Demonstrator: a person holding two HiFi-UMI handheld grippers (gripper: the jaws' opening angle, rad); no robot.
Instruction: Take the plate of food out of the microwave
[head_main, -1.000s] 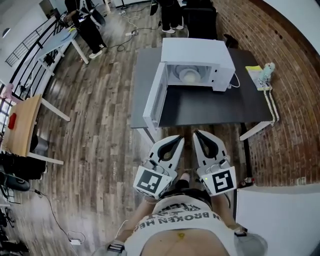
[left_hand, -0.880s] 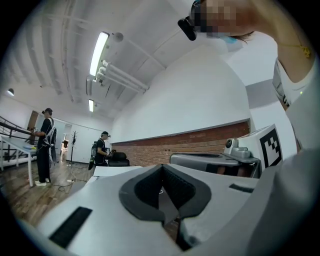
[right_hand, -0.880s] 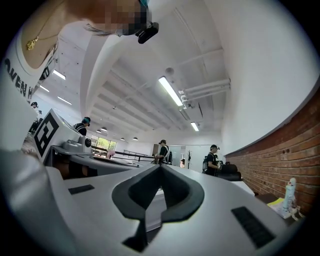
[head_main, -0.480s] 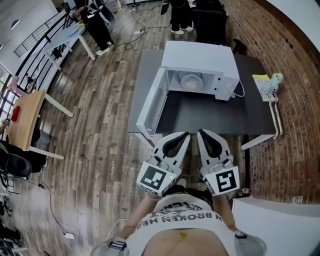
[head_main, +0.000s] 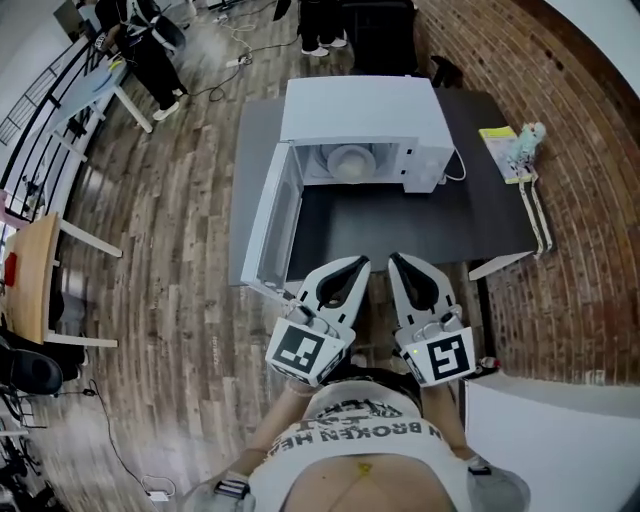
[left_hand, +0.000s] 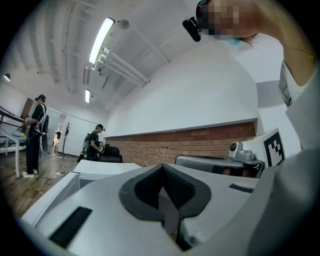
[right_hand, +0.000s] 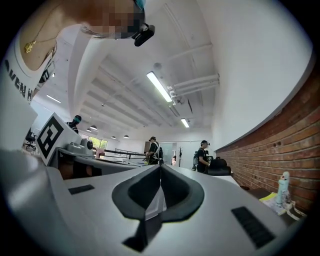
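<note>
A white microwave stands on a dark grey table, its door swung open to the left. Inside sits a white plate of food. My left gripper and right gripper are held side by side close to my body, short of the table's near edge. Both are shut with nothing between the jaws. In the left gripper view the microwave top shows low beyond the shut jaws. The right gripper view points up at ceiling and wall.
A spray bottle and yellow cloth lie at the table's right end. A brick wall runs along the right. People stand by a desk at the far left. Wooden floor spreads left of the table.
The head view has shifted, so the microwave now sits further left and higher in the picture. Both grippers stay shut near my body, in nearly the same place.
</note>
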